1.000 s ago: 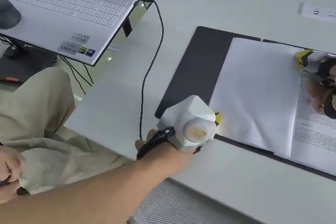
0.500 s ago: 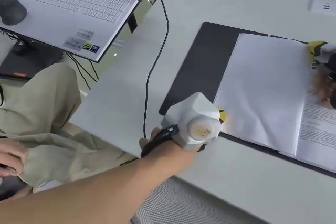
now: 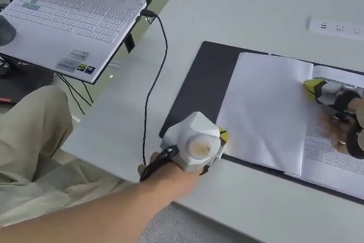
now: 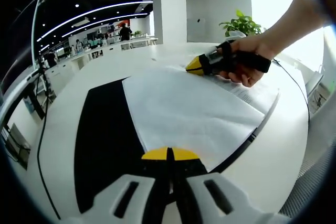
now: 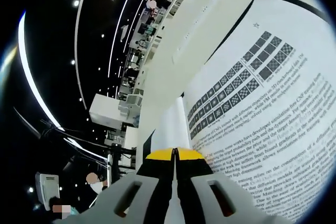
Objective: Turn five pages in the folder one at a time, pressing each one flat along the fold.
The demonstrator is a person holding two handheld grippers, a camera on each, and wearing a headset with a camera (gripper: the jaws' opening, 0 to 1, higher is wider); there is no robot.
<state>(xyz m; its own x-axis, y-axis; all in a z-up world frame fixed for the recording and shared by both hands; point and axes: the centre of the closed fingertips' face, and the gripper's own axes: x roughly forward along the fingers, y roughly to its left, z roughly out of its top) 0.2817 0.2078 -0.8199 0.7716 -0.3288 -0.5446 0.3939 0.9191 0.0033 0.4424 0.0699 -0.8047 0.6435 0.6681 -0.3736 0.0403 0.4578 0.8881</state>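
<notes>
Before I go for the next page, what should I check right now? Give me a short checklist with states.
1. Is the right gripper shut, with its tips at the fold: ok.
2. Is the left gripper shut, at the near edge of the folder: ok.
3. Is the turned page lying flat: ok.
4. Is the fold pressed along its whole length: cannot tell.
5. Is the printed page free of the hand: not ok.

Folder point(image 3: 196, 89) – right side cut off; right gripper point(image 3: 311, 87) blurred.

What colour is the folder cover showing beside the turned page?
The folder cover is plain black; the head view shows it best.
</notes>
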